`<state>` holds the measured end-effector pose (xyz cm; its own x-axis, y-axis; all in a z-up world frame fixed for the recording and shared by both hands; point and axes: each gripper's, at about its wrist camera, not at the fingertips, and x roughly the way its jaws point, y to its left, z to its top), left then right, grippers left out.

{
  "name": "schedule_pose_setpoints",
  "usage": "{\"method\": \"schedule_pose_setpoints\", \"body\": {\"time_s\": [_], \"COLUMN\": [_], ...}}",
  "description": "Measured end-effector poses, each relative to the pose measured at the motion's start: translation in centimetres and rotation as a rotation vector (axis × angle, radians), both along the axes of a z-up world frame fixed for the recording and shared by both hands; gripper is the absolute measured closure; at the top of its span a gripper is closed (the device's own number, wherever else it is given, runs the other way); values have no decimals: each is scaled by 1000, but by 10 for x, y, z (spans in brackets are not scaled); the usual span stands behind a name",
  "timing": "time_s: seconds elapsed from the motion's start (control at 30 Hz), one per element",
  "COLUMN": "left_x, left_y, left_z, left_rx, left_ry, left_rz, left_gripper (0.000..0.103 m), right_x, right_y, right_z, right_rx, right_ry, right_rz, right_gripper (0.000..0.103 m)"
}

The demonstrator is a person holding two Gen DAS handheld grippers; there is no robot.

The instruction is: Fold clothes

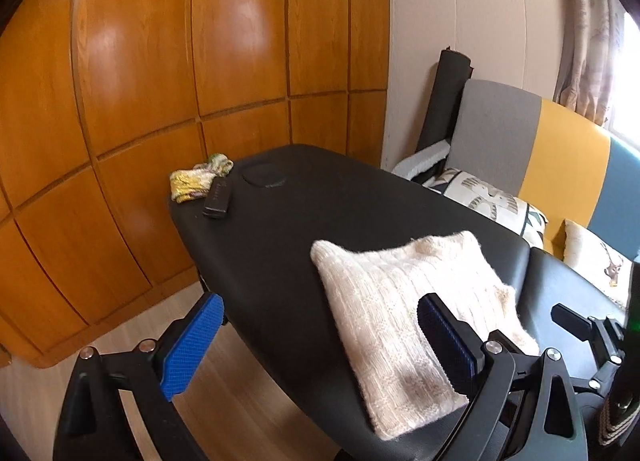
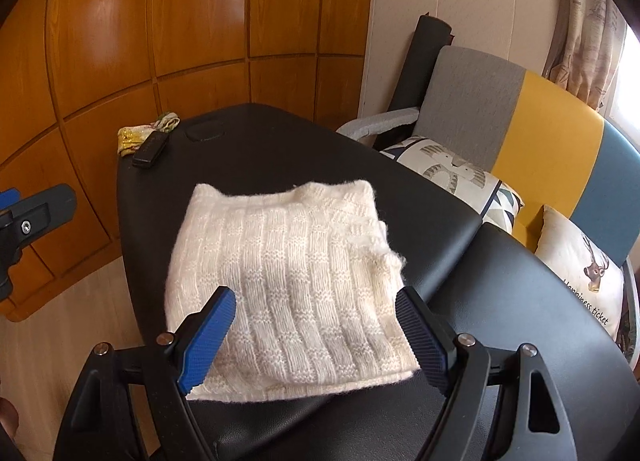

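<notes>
A cream knitted sweater [image 1: 384, 293] [image 2: 280, 245] lies folded into a thick rectangle on the black padded table [image 1: 304, 221] [image 2: 260, 153]. My left gripper [image 1: 320, 301] hovers open over the sweater's left edge. One blue pad [image 1: 192, 345] hangs past the table's side and the other sits above the knit. Over the sweater's near edge, my right gripper [image 2: 315, 295] is open with its pads apart and above the fabric, gripping nothing. The left gripper's finger [image 2: 36, 205] shows at the left border of the right wrist view.
At the table's far end lie a yellow-green cloth bundle [image 1: 196, 179] [image 2: 140, 135] and a small black case [image 1: 218, 197] [image 2: 150, 151]. A grey, yellow and blue sofa [image 1: 560, 157] [image 2: 540, 121] with printed cushions flanks the right. Wooden wardrobe doors [image 1: 160, 61] stand behind, and a wood floor lies to the left.
</notes>
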<state>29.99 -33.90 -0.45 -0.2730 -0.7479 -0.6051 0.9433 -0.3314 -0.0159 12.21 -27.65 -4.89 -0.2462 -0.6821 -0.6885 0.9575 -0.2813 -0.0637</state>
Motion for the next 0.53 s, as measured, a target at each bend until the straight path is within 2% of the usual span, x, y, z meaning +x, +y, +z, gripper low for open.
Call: {"method": "schedule_pose_setpoints", "body": {"time_s": [0.37,0.53], "left_x": [1,2], "left_y": [-8,-6], "left_z": [-3,-2], "left_rx": [68,40], "left_ry": [16,16], "left_rz": [-19,-13], "left_gripper": [4,10], "right_x": [3,0], "right_y": [-2,-3], "right_z": [-5,-7], "right_rx": [30,39], "right_ry": [15,16], "right_rz": [12,2], "right_gripper": [19,19]}}
